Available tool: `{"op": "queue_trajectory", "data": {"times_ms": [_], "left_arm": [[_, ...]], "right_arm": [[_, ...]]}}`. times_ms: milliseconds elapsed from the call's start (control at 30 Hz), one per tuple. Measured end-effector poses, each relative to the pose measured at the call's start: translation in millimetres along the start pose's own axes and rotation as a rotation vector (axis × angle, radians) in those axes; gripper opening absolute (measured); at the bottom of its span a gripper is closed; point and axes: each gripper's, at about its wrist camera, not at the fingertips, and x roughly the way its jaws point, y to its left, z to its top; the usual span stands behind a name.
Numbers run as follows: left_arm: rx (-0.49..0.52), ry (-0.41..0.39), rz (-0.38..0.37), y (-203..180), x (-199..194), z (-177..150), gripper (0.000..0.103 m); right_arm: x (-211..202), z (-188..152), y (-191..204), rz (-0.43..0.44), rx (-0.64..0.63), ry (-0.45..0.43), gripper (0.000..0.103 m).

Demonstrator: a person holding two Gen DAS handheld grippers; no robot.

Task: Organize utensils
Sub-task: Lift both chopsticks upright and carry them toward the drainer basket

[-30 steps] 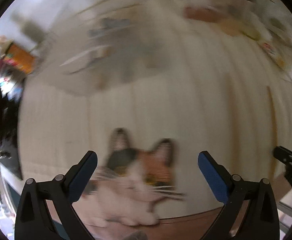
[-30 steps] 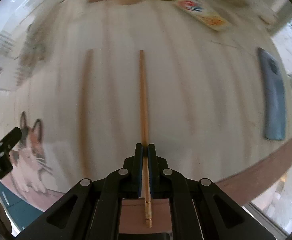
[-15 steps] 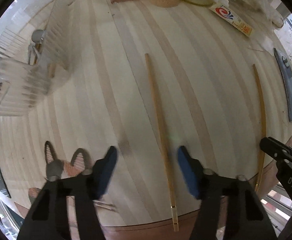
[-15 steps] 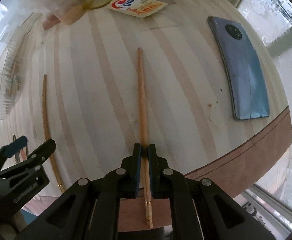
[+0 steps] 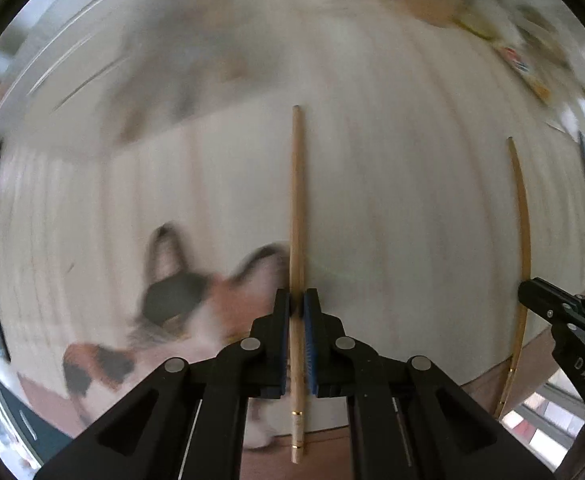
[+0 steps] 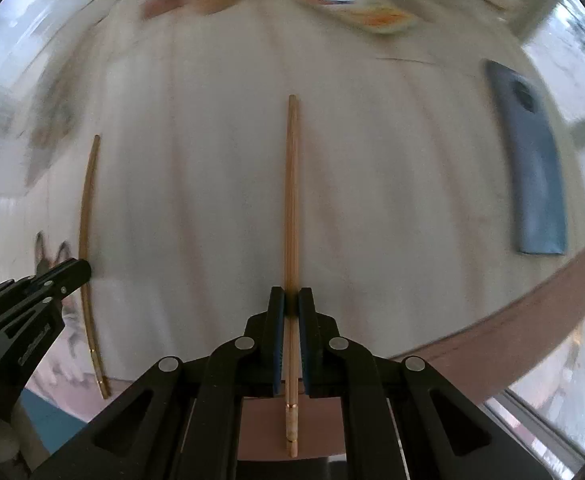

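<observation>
Two chopsticks are held over a pale, striped wooden table (image 6: 392, 200), the largest thing in both views, with a darker brown band along its near edge. A window (image 6: 564, 392) shows at the lower right of the right wrist view; the far end of the table is cluttered, but blur hides what those items are. A blue phone (image 6: 532, 168) lies flat near the table's right edge. A calico cat (image 5: 172, 312) sits at the near left edge, its ears rising just beside the left-hand stick in the left wrist view, blurred.

The left gripper (image 5: 296, 304) has its blue-padded fingers closed on the left chopstick (image 5: 295, 200), which points straight ahead, its banded butt end sticking out behind the pads. The right gripper (image 6: 290, 302) is likewise clamped on the right chopstick (image 6: 291, 200), pointing forward. The sticks run roughly parallel, well apart.
</observation>
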Motion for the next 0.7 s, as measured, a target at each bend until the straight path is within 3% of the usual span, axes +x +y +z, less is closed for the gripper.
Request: {"op": "queue_trajectory", "data": {"times_ms": [133, 300, 467, 600, 700], "left_arm": [[-0.107, 0.026, 0.018, 49, 1, -16, 0.005], [-0.193, 0.033, 0.02, 83, 2, -32, 0.005], [-0.221, 0.03, -0.002, 111, -2, -40, 0.005], [-0.231, 0.029, -0.015, 118, 1, -40, 0.005], [-0.232, 0.035, -0.03, 120, 1, -48, 0.005]], "right_arm": [[11, -8, 49, 0.046, -0.091, 0.016, 0.007], [19, -19, 116, 0.078, -0.201, 0.037, 0.007], [22, -30, 162, 0.027, -0.274, 0.043, 0.007], [24, -27, 166, 0.023, -0.282, 0.068, 0.007], [15, 5, 167, 0.018, -0.282, 0.08, 0.007]]}}
